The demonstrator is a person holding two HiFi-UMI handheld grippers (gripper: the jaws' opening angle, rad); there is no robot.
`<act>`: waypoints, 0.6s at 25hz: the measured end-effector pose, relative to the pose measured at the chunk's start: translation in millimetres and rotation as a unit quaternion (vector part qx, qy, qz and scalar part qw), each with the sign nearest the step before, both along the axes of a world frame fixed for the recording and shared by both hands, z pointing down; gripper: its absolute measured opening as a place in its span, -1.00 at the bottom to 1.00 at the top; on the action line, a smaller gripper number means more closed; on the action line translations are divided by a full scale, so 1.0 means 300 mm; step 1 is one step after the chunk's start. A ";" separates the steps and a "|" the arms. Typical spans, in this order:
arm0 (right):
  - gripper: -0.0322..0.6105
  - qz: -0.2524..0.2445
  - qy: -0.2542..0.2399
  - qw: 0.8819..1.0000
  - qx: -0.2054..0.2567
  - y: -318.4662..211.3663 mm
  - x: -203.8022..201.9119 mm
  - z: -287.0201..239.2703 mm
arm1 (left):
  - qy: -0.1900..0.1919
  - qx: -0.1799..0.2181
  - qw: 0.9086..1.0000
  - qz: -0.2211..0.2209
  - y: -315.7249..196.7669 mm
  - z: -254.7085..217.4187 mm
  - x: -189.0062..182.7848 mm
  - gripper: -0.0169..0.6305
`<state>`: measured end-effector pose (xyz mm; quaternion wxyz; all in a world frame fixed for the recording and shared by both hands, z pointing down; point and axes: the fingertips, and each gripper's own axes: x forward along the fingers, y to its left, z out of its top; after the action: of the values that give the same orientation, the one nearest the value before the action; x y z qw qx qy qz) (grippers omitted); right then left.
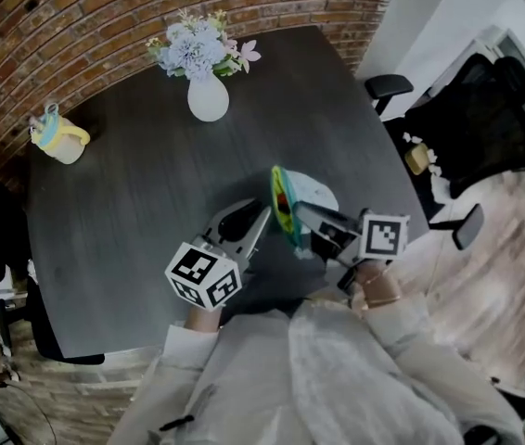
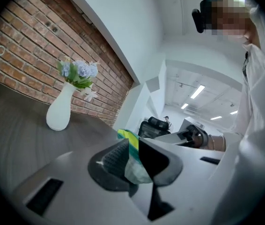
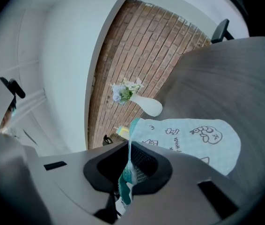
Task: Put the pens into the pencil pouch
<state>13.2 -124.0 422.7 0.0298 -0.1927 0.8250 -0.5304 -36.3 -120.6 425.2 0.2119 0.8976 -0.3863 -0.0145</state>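
A light-blue pencil pouch [image 1: 316, 191] with doodles and a green-yellow rim hangs above the dark table [image 1: 142, 221], near its front edge. My left gripper [image 1: 264, 215] is shut on the pouch's rim from the left. In the left gripper view the fabric [image 2: 135, 167] sits pinched between the pads. My right gripper [image 1: 301, 213] is shut on the opposite rim. The right gripper view shows the pouch [image 3: 191, 137] spreading out beyond the jaws, with its edge clamped between them. No pen shows in any view.
A white vase with pale flowers [image 1: 208, 93] stands at the table's far side. A yellow cup [image 1: 59, 140] sits far left. Black office chairs [image 1: 480, 123] stand to the right of the table, on a wooden floor.
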 end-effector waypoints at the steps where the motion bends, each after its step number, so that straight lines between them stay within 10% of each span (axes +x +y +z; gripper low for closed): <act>1: -0.83 -0.006 0.018 1.000 0.003 0.007 -0.013 0.017 | -0.003 -0.006 1.000 -0.004 0.010 0.012 -0.012 -0.75; 15: -0.83 -0.083 0.229 0.963 0.116 0.077 -0.108 0.283 | -0.027 -0.074 0.996 -0.042 0.128 0.166 -0.102 -0.75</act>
<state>-19.2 -101.0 507.4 -0.1815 -0.2353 0.8788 -0.3733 -66.9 -82.1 475.0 0.2665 0.8627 -0.4289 0.0292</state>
